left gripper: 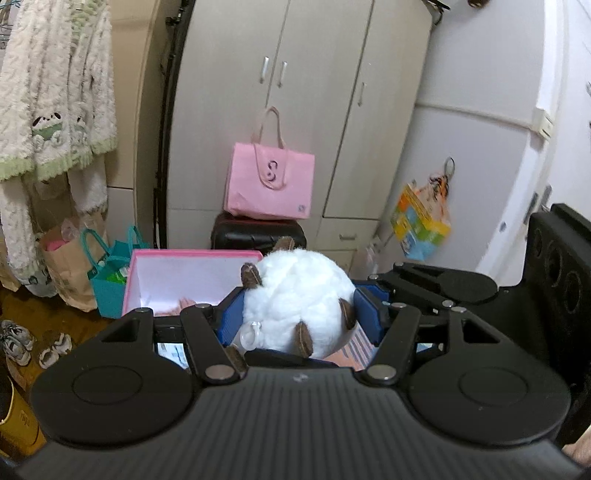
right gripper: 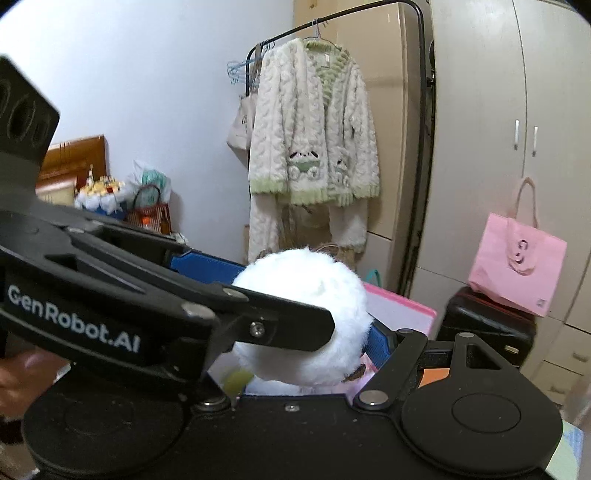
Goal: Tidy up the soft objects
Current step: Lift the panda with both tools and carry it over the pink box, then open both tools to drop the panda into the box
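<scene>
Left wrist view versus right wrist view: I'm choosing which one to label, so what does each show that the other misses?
Only the left wrist view shows the plush's brown patches, the teal bag, the shoes and the open pink box's inside. Only the right wrist view shows the clothes rack's top bar and the red basket. Both show the white plush ball held in the left gripper, the pink tote and the fluffy robe.
</scene>
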The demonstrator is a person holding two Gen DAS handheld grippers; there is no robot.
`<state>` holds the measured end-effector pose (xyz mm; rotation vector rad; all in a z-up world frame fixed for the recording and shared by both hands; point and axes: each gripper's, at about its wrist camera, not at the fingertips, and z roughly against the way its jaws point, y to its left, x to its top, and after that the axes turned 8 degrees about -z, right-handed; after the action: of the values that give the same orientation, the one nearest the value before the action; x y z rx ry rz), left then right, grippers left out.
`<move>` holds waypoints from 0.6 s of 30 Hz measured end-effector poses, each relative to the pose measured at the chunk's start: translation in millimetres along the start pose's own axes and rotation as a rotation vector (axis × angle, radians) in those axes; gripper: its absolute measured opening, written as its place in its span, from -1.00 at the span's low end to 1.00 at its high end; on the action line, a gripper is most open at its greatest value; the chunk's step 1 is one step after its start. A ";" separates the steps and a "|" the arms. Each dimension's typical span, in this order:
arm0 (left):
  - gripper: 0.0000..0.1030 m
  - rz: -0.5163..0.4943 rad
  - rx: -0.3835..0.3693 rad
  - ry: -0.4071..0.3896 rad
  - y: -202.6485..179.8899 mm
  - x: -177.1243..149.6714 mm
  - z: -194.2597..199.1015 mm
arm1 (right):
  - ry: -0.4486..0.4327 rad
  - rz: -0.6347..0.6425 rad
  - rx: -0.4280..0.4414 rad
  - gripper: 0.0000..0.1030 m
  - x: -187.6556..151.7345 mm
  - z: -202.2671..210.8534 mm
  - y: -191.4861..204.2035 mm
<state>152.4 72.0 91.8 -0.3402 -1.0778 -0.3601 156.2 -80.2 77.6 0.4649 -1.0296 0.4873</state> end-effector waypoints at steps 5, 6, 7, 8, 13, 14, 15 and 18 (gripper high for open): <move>0.19 0.033 0.024 0.007 21.7 7.1 -23.9 | 0.043 -0.073 0.054 0.55 9.9 -29.3 -15.8; 0.19 0.035 0.038 0.012 26.8 7.5 -30.4 | 0.059 -0.097 0.068 0.55 12.3 -37.1 -19.7; 0.20 0.047 0.045 0.017 32.7 6.9 -33.2 | 0.073 -0.110 0.076 0.55 14.7 -44.2 -21.8; 0.20 0.070 0.045 0.029 40.0 6.6 -39.6 | 0.087 -0.120 0.080 0.55 16.5 -53.0 -24.3; 0.20 0.163 0.044 0.075 71.3 -1.9 -63.2 | 0.147 -0.160 0.114 0.55 11.1 -86.9 -35.7; 0.20 0.177 0.048 0.086 76.6 -4.6 -67.8 | 0.157 -0.167 0.125 0.55 9.4 -92.5 -38.1; 0.20 0.183 0.053 0.095 80.4 -7.6 -71.1 | 0.167 -0.166 0.135 0.55 6.5 -97.8 -39.1; 0.20 0.216 0.062 0.128 91.2 -15.7 -84.1 | 0.187 -0.171 0.142 0.55 2.0 -111.0 -41.1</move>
<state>252.4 118.2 32.8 -0.3691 -0.9145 -0.1531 257.6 -48.8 25.1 0.6168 -0.7709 0.4436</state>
